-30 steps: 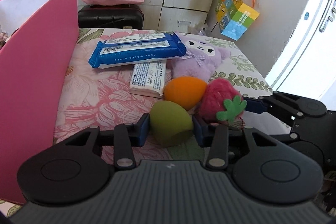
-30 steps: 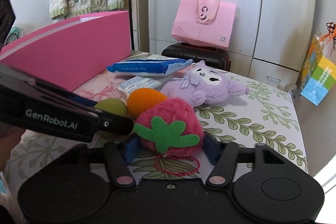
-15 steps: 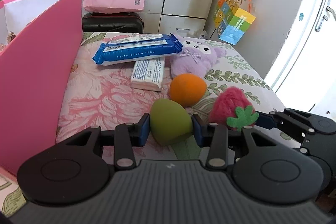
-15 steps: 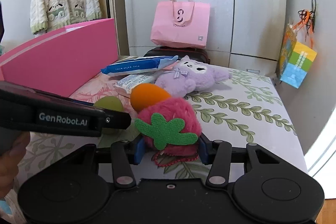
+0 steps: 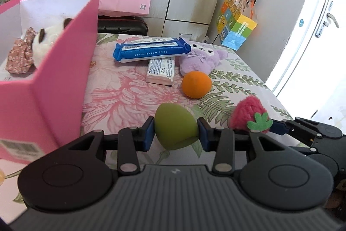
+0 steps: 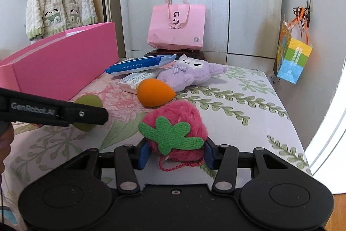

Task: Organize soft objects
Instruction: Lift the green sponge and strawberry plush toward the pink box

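My left gripper (image 5: pixel 176 130) is shut on a green egg-shaped sponge (image 5: pixel 175 125) and holds it above the bedspread. My right gripper (image 6: pixel 174 154) is shut on a pink plush strawberry (image 6: pixel 175 120) with a green felt leaf; the strawberry also shows in the left wrist view (image 5: pixel 248 114). An orange egg-shaped sponge (image 5: pixel 196 84) and a purple plush toy (image 5: pixel 201 56) lie on the bed. A pink box (image 5: pixel 62 70) stands at the left and holds a panda plush (image 5: pixel 46 42).
A blue wipes pack (image 5: pixel 151 51) rests on a white pack (image 5: pixel 161 69) at the back of the bed. A pink bag (image 6: pixel 176 26) on a black case stands against the cupboard. A colourful bag (image 6: pixel 293 57) hangs on the right wall. The bed's right edge (image 6: pixel 302 151) is near.
Both grippers have lifted and pulled back with their objects. The green sponge and strawberry have come away from the orange sponge. The inside of the pink box has come into view.
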{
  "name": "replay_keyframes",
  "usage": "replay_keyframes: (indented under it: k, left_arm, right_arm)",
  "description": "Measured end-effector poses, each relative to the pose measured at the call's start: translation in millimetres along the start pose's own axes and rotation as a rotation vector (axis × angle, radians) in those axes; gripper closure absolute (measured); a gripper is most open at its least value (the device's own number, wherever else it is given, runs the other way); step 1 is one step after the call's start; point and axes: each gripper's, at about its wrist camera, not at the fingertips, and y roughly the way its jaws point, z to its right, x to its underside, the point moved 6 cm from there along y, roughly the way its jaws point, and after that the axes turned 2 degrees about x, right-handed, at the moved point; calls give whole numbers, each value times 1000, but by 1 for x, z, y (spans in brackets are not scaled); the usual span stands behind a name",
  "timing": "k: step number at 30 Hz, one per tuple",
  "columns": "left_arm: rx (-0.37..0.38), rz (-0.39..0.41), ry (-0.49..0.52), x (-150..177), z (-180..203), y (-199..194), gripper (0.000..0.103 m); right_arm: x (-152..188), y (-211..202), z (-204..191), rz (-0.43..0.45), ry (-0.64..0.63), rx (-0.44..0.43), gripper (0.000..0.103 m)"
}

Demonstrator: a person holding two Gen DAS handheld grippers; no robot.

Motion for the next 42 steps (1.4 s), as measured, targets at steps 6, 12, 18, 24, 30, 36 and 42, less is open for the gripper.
replay_keyframes:
  k: [6,12,18,24,30,36,42]
  left_arm:
    - [27,15,22,3,-1,-31,62]
    - [69,5,36,10,-4,-59,62]
    - [78,-12,35,18,-13,-85,62]
    - [102,-51,32,18,-25,-113,62]
    - [117,-123,-6,22,-42,-130,62]
    - [81,-121,-1,12,-62,-158,62]
    - [27,-26,42,-11,-74,-195,62]
  right_arm:
    - [3,-18,-8,-42,17,-30,49]
    - [6,-38,-22,-108,55,-76,49]
    - [5,-59,-39,-138,57,-145,49]
    - [-7,-83,-62,-148,4,-232,49]
    - [-20,-100,-86,-183,-55,-318,49]
    - [-35,-119,-111,-175,-115,-414,49]
    - [-62,-129,-136,-89,-181,-455,49]
